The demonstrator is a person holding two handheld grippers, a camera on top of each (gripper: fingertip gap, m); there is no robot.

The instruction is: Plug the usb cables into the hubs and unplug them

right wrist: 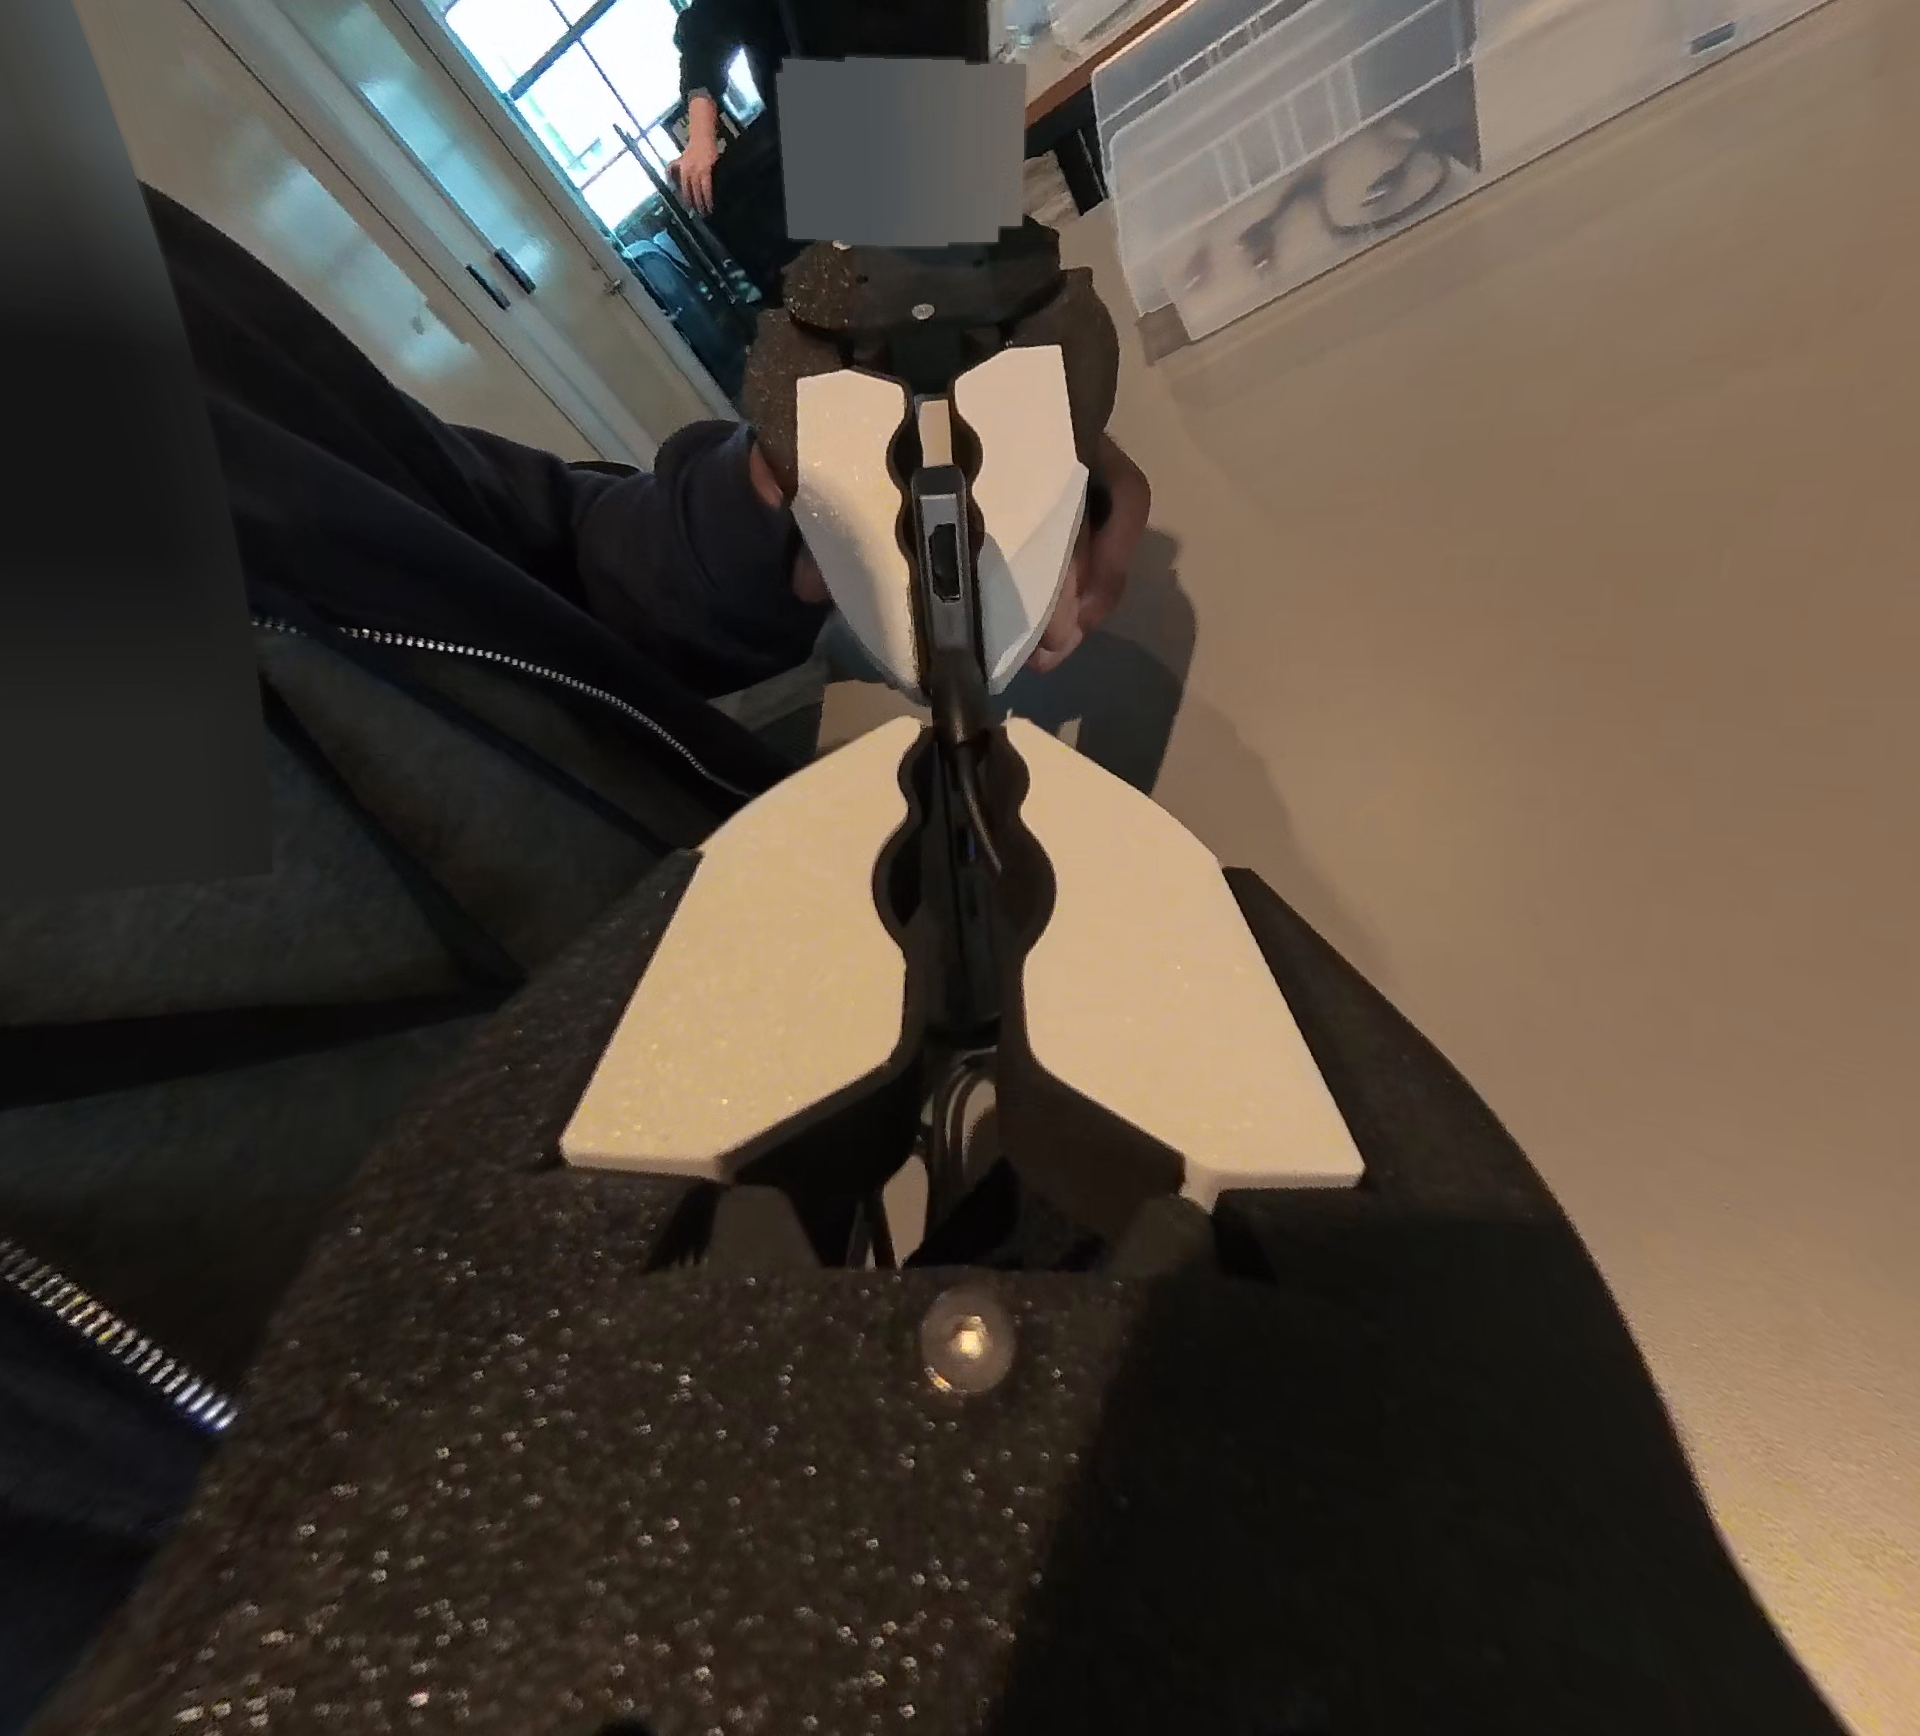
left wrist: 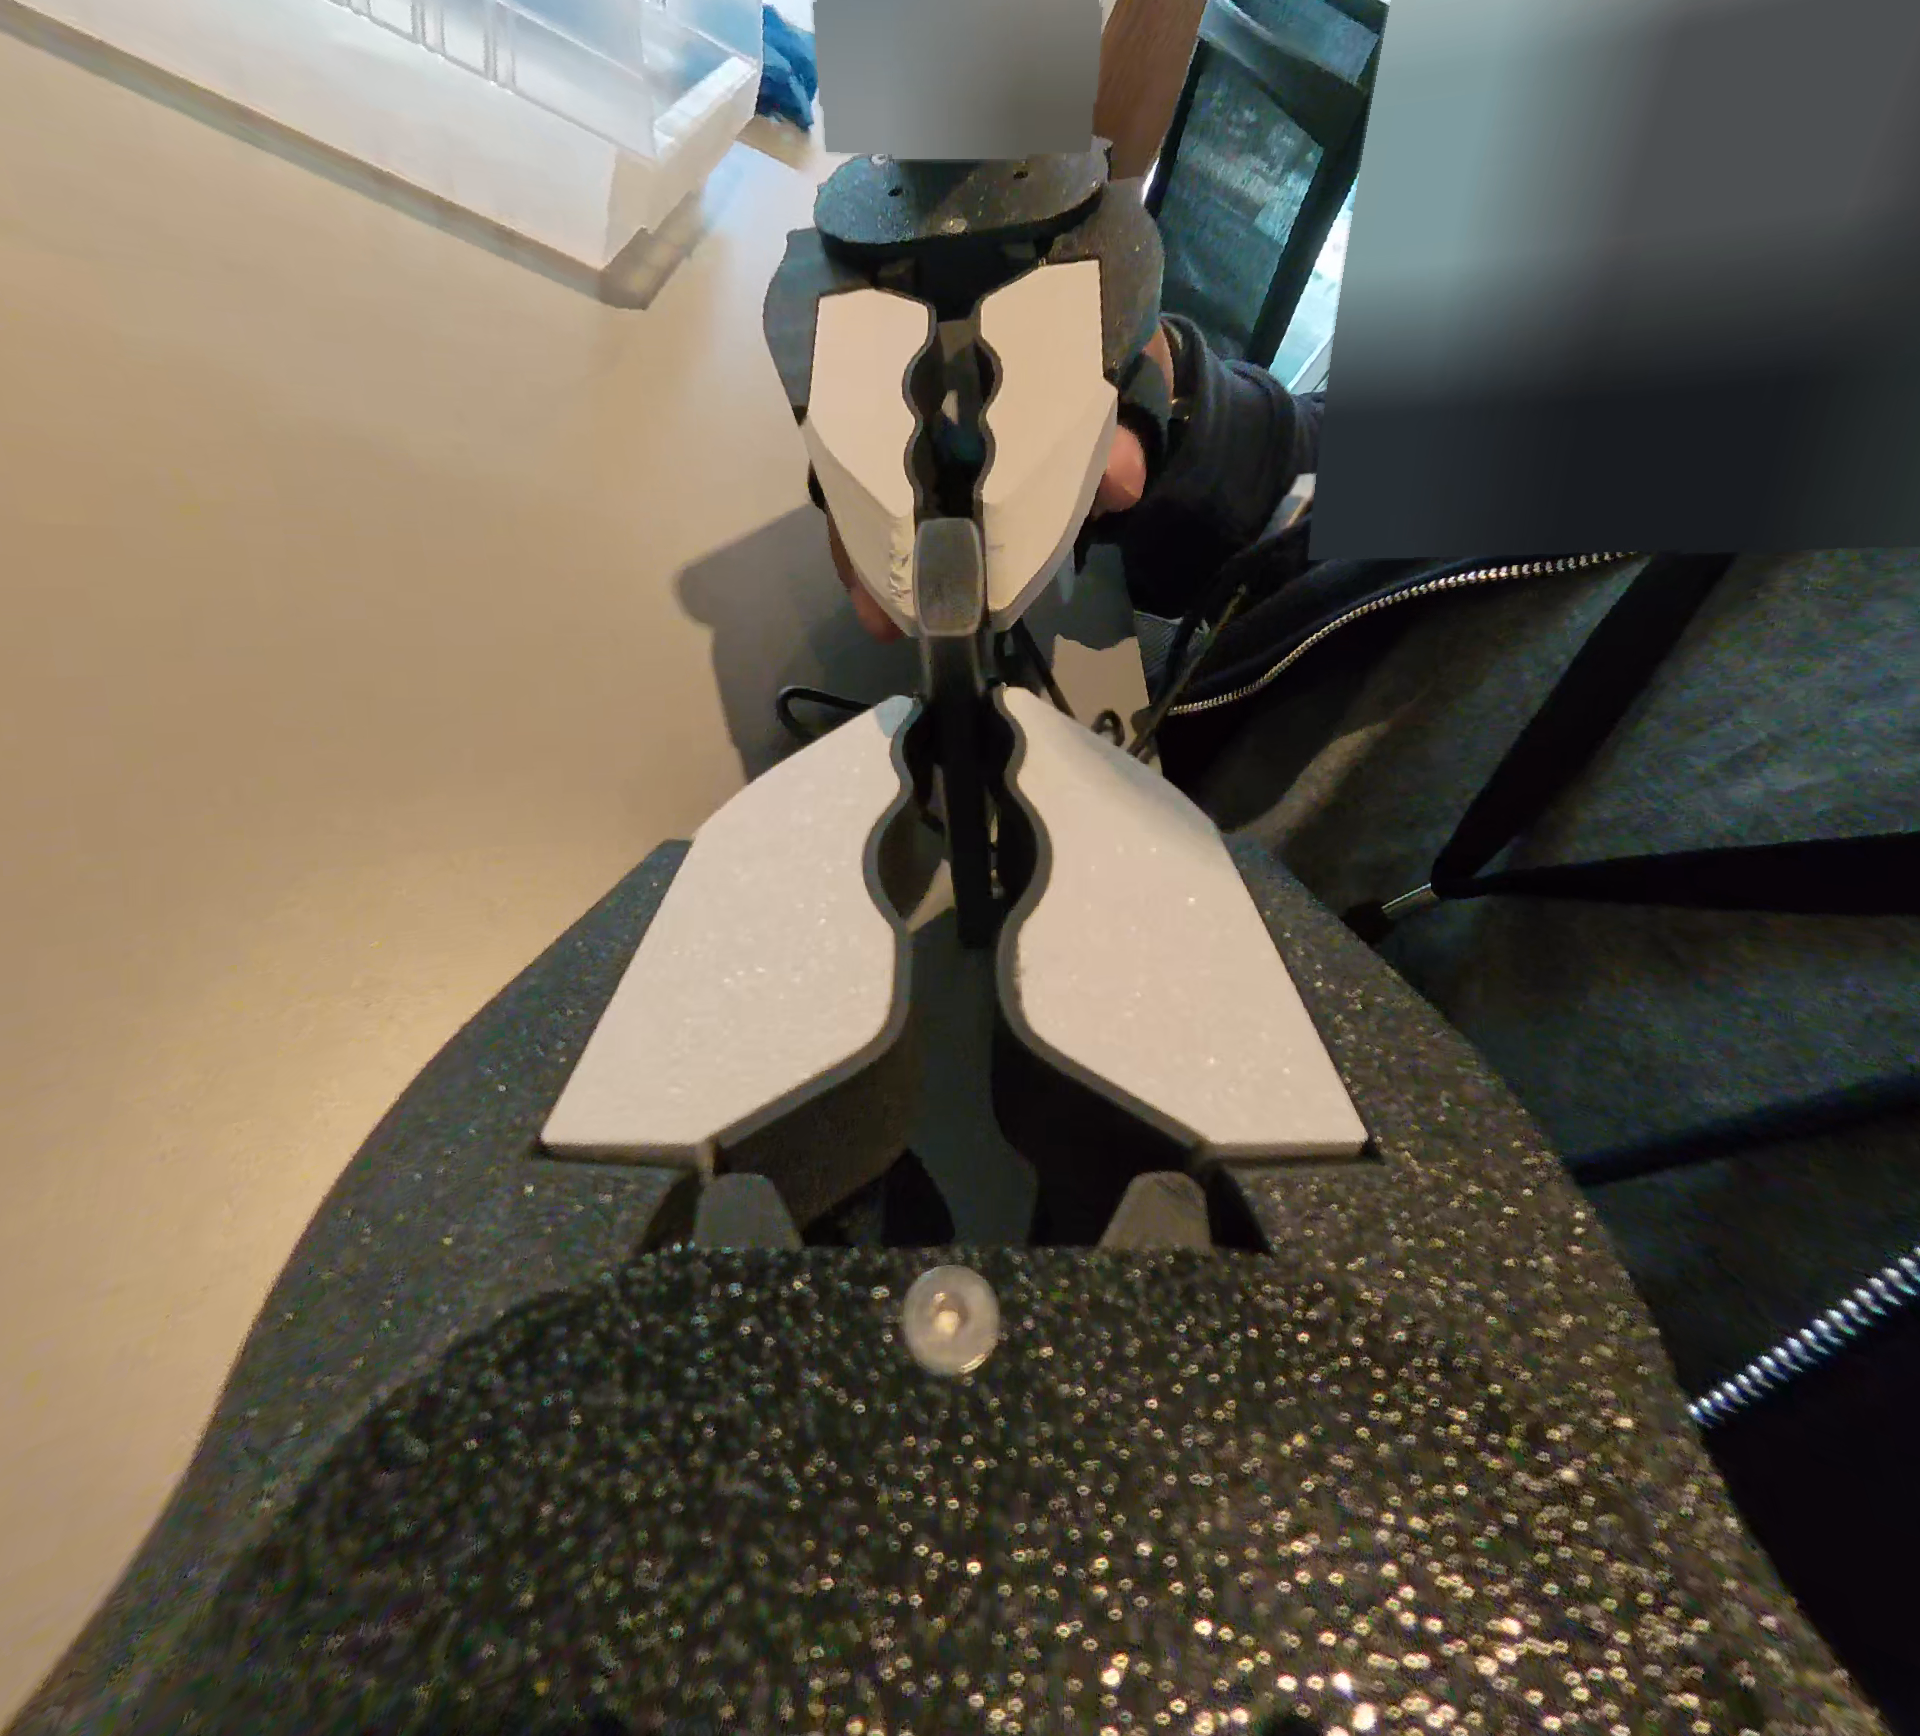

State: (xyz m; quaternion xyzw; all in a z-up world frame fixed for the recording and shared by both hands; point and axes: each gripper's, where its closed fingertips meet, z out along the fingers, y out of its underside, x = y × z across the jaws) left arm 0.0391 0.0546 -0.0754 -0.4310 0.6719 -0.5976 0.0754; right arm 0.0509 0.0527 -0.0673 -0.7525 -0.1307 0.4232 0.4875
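Observation:
My left gripper [left wrist: 956,720] is shut on a slim hub [left wrist: 968,834], which is edge-on and dark here. In the right wrist view this hub [right wrist: 940,564] is grey with a port on its edge, held in the far left gripper [right wrist: 951,689]. My right gripper [right wrist: 966,730] is shut on a second slim dark hub [right wrist: 961,897] with ports along its edge. The grey end of that hub [left wrist: 948,580] shows between the far right gripper's tips [left wrist: 951,616]. The grippers face each other tip to tip above the beige table [left wrist: 312,647]. A black cable [right wrist: 977,813] curves down where the hubs meet.
Clear plastic bins stand at the back of the table [left wrist: 416,24], [right wrist: 1455,76]. The person holding the grippers wears a dark zip jacket [left wrist: 1558,751] close by. A black mesh chair [left wrist: 1268,128] and another person [right wrist: 748,24] are behind. Bare table [right wrist: 1558,751] lies to the side. Left and right tips are no more than a few centimetres apart.

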